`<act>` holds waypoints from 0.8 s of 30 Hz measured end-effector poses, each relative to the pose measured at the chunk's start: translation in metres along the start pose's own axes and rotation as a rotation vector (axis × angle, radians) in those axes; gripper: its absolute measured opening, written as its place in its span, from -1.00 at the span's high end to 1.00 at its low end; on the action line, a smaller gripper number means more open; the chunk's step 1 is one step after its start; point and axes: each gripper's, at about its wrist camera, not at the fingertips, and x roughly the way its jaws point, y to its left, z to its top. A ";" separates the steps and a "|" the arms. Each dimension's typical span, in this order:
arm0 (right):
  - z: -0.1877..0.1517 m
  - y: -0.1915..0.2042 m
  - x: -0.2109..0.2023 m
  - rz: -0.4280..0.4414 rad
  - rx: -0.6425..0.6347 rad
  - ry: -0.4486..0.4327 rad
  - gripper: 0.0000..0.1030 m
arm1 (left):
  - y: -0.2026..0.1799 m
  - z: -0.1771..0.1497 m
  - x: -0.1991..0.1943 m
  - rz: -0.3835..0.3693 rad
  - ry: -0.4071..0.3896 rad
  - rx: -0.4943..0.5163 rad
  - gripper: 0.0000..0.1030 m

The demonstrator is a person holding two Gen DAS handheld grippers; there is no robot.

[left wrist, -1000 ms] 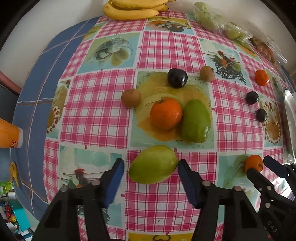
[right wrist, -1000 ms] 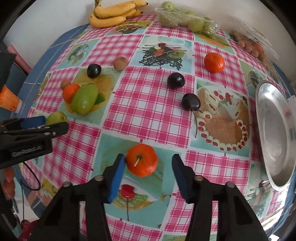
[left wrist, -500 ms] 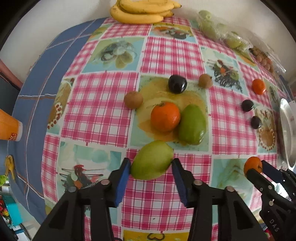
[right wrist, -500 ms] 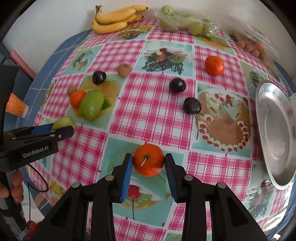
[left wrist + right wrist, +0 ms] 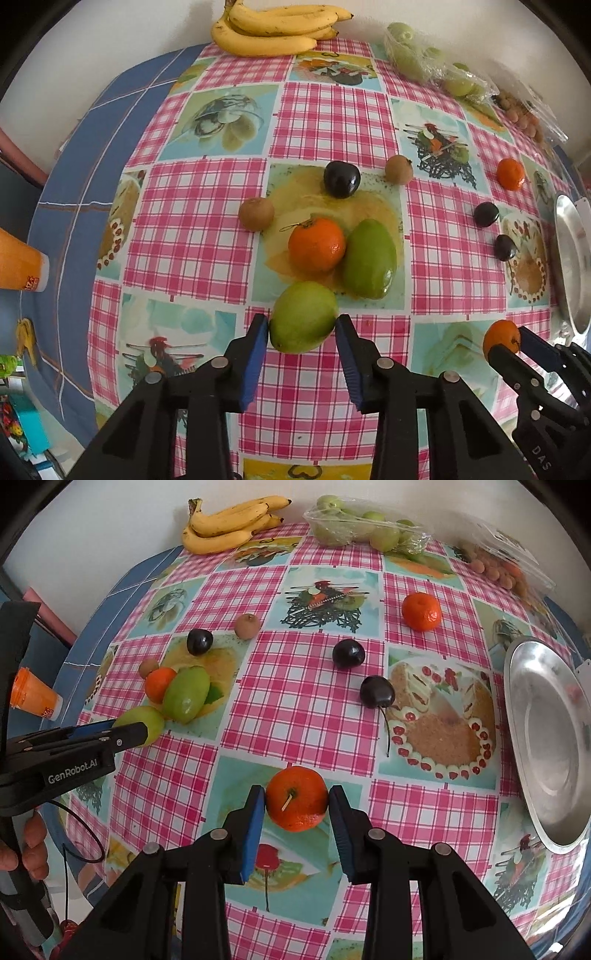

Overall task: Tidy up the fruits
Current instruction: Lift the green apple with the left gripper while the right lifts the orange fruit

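Left wrist view first: the left gripper [image 5: 301,334] has its blue pads pressed on either side of a green mango [image 5: 303,317], so that's a proper grip, with the fruit still sitting on the checked tablecloth [image 5: 199,206]. Taking that mango as the landmark: just beyond it, a second green mango [image 5: 369,258] and an orange [image 5: 317,243] lie touching each other. Further behind those are a dark plum [image 5: 341,179] and two small brown kiwis [image 5: 256,213], one on each side. Bananas [image 5: 273,29] are way at the back against the wall. Off to the right of the mango you can see the right gripper [image 5: 511,345] with a small orange fruit in its tips.

Right wrist view: the right gripper is clamped on a tangerine [image 5: 296,798], pads tight on both sides, fruit low over the cloth. From that tangerine, the silver plate [image 5: 524,716] is off to the right and looks empty. Two more dark plums [image 5: 348,653] sit beyond the tangerine, another tangerine [image 5: 421,611] further back right, bagged green fruit [image 5: 365,531] along the wall. The left gripper pokes in from the left with its mango.

Progress-wise I'd say barely started: nothing on the plate, most fruit is still scattered, and both hands have only just got hold of a first piece each
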 end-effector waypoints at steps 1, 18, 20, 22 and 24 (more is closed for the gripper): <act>0.000 0.000 0.000 0.001 0.000 0.001 0.28 | -0.002 0.002 0.003 0.009 0.006 0.007 0.15; -0.003 -0.005 0.006 -0.004 0.013 0.025 0.28 | -0.006 0.006 0.033 0.029 0.048 0.044 0.18; -0.003 -0.005 0.007 -0.004 0.013 0.029 0.28 | -0.004 0.006 0.033 0.027 0.045 0.040 0.18; -0.003 -0.005 0.008 -0.004 0.013 0.031 0.28 | -0.002 0.005 0.033 0.028 0.043 0.038 0.18; -0.004 -0.005 0.009 -0.003 0.013 0.035 0.28 | 0.001 0.001 0.032 0.029 0.042 0.032 0.18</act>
